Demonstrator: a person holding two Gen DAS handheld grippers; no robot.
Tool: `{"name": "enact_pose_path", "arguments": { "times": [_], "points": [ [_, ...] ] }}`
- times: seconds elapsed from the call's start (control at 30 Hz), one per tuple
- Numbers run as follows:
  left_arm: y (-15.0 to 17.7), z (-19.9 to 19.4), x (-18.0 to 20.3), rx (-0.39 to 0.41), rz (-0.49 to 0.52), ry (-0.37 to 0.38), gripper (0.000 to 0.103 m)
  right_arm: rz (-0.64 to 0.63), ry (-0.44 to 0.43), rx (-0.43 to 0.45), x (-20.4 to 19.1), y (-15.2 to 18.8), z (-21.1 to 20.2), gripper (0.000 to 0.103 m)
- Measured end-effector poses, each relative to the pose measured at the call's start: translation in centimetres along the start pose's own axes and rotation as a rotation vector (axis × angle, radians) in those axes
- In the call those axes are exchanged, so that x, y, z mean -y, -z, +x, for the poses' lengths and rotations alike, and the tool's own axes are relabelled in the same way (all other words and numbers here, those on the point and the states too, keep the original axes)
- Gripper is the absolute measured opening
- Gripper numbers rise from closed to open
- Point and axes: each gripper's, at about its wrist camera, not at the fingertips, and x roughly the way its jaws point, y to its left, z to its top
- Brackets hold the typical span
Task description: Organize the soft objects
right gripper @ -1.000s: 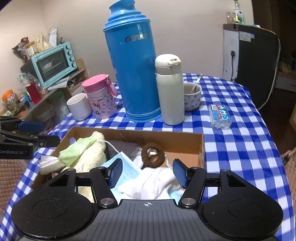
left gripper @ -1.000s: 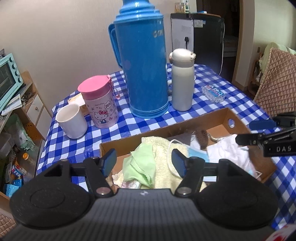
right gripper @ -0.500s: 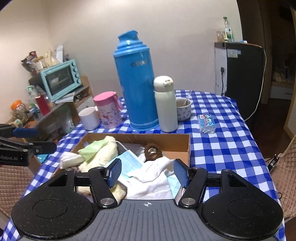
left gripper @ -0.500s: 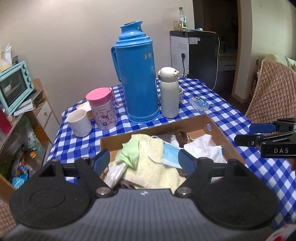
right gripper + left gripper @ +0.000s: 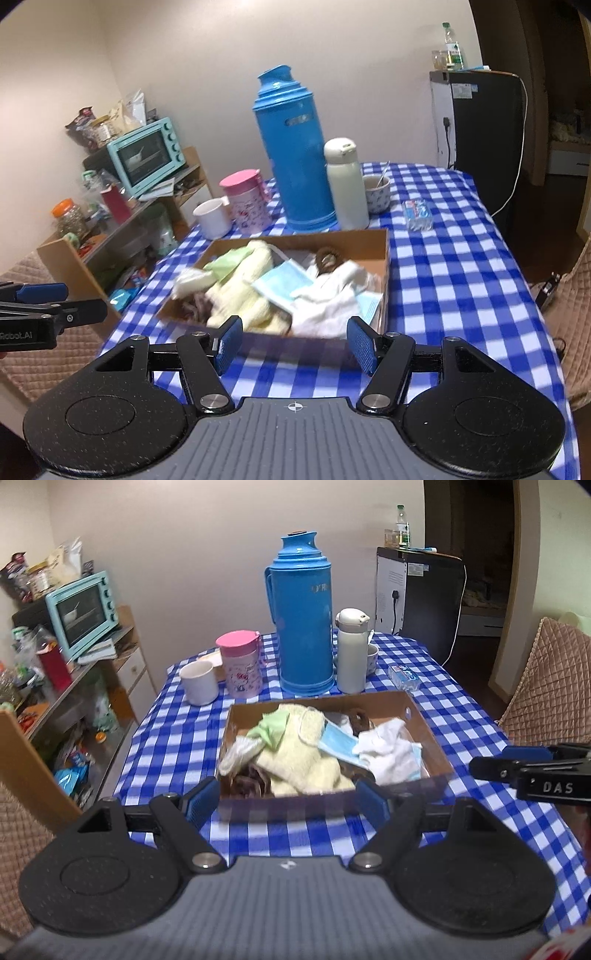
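Observation:
A shallow cardboard box (image 5: 424, 716) (image 5: 386, 254) sits on the blue checked tablecloth, filled with soft things: a pale yellow towel (image 5: 299, 757) (image 5: 243, 291), a green cloth (image 5: 271, 729), a blue face mask (image 5: 338, 744) (image 5: 282, 284), a white cloth (image 5: 388, 746) (image 5: 328, 302) and a brown hair tie (image 5: 327, 258). My left gripper (image 5: 287, 805) hangs open in front of the box's near wall, nothing between its fingers. My right gripper (image 5: 294, 343) is likewise open and empty, short of the box. Each gripper shows at the edge of the other's view.
Behind the box stand a tall blue thermos (image 5: 304, 627), a white flask (image 5: 351, 651), a pink mug (image 5: 242, 664), a white cup (image 5: 199, 683), a small bowl (image 5: 376, 192) and a tissue pack (image 5: 417, 214). A cluttered shelf with a teal oven (image 5: 83, 613) is left; quilted chairs (image 5: 550, 686) flank the table.
Both grippers have drawn back and up from over the box, so the whole box and table now show. The left jaws stand wider than a second ago.

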Motion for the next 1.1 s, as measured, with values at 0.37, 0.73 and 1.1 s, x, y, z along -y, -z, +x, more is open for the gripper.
{"name": "enact_pose_path", "arguments": {
  "times": [0.37,0.73,1.1],
  "points": [
    [5.2,-5.6,0.1,-0.069,-0.036,-0.012,0.079,0.018,0.014,-0.099,-3.2,5.1,-4.3,0.063],
    [10.8,-11.1,-0.9,-0.132,-0.01,0.045,0.079,0.06,0.085,-0.135,-8.0,10.8,-9.8,0.063],
    [16.0,-15.7,-2.3,-0.183,0.005,0.088,0.079,0.085,0.134,-0.171,-12.3,15.5,-14.3,0.063]
  ]
}}
